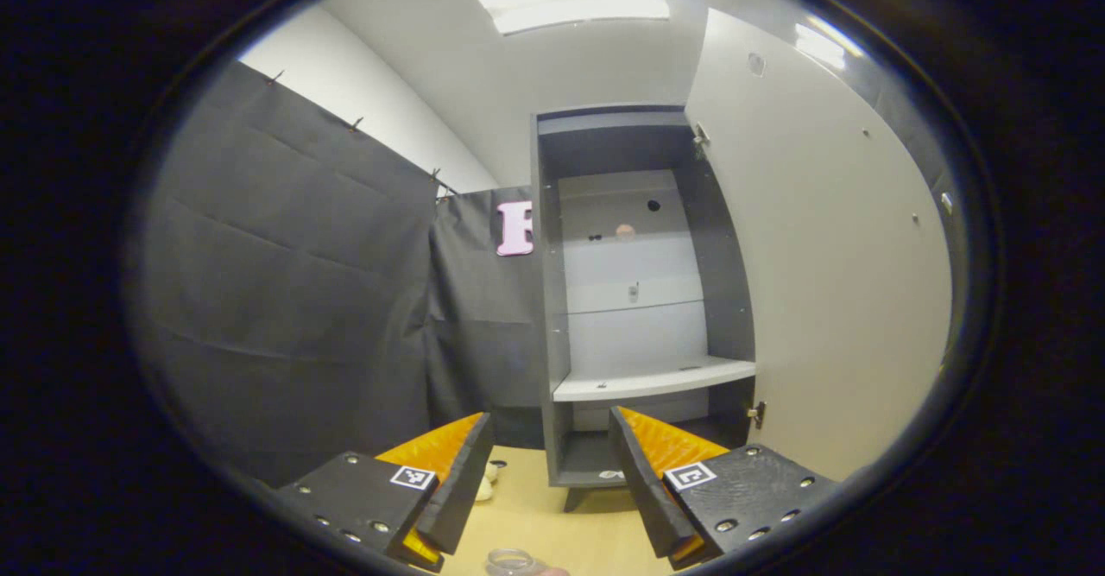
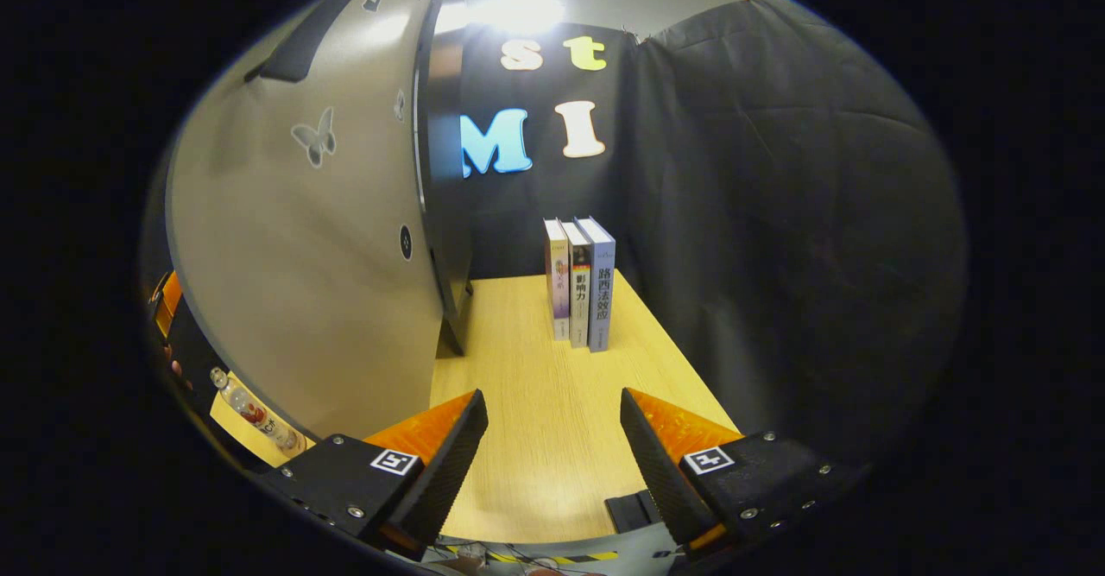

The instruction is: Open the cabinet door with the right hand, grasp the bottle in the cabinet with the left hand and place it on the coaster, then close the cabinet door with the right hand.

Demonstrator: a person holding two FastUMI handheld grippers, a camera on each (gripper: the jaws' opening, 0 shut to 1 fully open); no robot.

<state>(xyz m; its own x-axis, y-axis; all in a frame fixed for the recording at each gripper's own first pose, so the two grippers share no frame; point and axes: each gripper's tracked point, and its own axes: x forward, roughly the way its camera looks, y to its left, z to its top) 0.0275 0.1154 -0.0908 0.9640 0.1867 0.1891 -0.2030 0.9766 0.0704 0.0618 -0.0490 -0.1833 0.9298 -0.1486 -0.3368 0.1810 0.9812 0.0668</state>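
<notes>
Table [image 2: 552, 438] bears cabinet [image 1: 604, 464], 3 books [image 2: 580, 287].

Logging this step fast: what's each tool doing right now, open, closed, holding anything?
Left tool: open, holding nothing, facing the open cabinet.
Right tool: open, holding nothing, over the wooden table beside the cabinet door.

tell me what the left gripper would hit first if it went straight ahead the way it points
Probably the open cabinet: the left gripper, jaws apart, points at its lower compartment under the white shelf. Depth is hard to judge, but nothing shows between.
</notes>
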